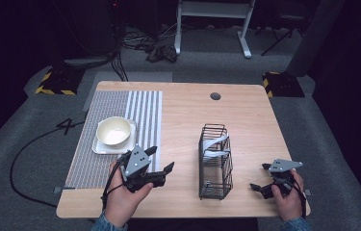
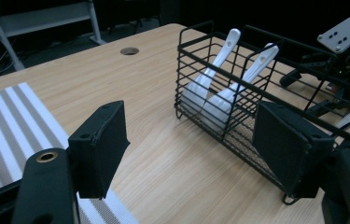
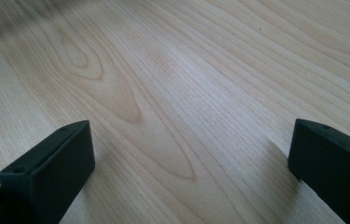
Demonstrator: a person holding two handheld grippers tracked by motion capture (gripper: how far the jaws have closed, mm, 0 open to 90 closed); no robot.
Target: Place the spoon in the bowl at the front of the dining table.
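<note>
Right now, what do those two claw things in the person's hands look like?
Both are black. The left claw has two flat, blocky black pads with small screw holes, and a grey three-cornered plate dotted with holes on top. A black cable trails away from it across the floor. The right claw carries the same grey plate. Blue denim-like sleeves cover the person's wrists.

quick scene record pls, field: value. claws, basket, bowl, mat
left claw: open, nothing between the jaws, pointed toward the wire basket
right claw: open, empty, low over bare table
wire basket: black, mid-table between the claws, upright
spoons: two white ones leaning in the basket's far compartment
bowl: cream, on a square white plate
placemat: striped, left side of the wooden table, under the plate
</note>
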